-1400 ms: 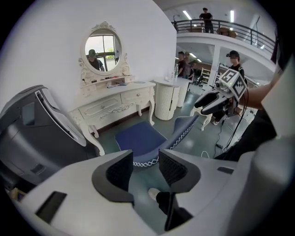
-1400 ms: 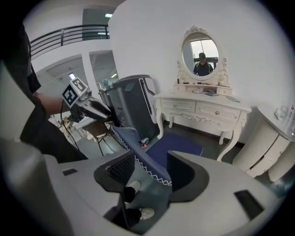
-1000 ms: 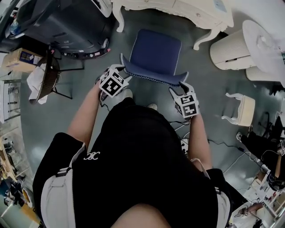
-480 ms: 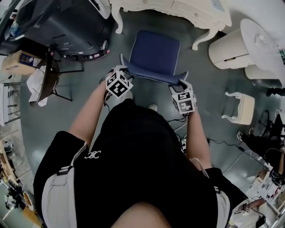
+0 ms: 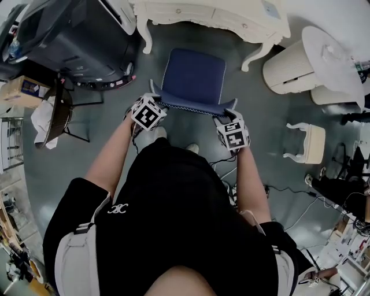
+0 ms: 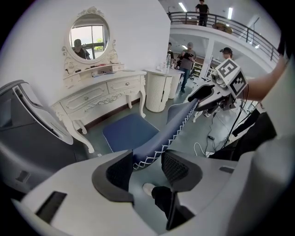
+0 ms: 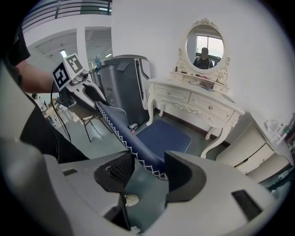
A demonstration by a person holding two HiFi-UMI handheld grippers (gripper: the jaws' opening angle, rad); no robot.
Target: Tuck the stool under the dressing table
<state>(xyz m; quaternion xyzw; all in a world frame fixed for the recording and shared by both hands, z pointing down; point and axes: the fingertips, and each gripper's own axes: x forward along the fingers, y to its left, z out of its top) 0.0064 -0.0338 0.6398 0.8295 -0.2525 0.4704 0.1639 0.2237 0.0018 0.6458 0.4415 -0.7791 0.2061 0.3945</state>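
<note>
While the blue stool (image 5: 193, 75) sits on the grey floor (image 5: 104, 124) just short of the white dressing table (image 5: 219, 14), with its far edge about level with the table's two front legs and its seat not yet beneath the drawers, both tools grip its raised near edge, the one trimmed in white zigzag stitching. Left tool (image 5: 156, 101): jaws drawn narrow and clamped on the left end of that edge, which the left gripper view shows running between the two pads. Right tool (image 5: 227, 117): likewise closed on the right end, the padded edge pinched between its jaws in the right gripper view. Whether the stool's feet touch the floor cannot be told, as the seat hides them. The step in hand is judged to be the forward push; done well, it calls for equal travel from both tools so that the seat does not skew, a line centred between the curved table legs, and a firm pinch on the soft edge to prevent slipping. Outward lie a dark machine (image 5: 81, 34) to the left of the table and a ribbed white cabinet (image 5: 286, 69) to the right, both clear of the path.
</note>
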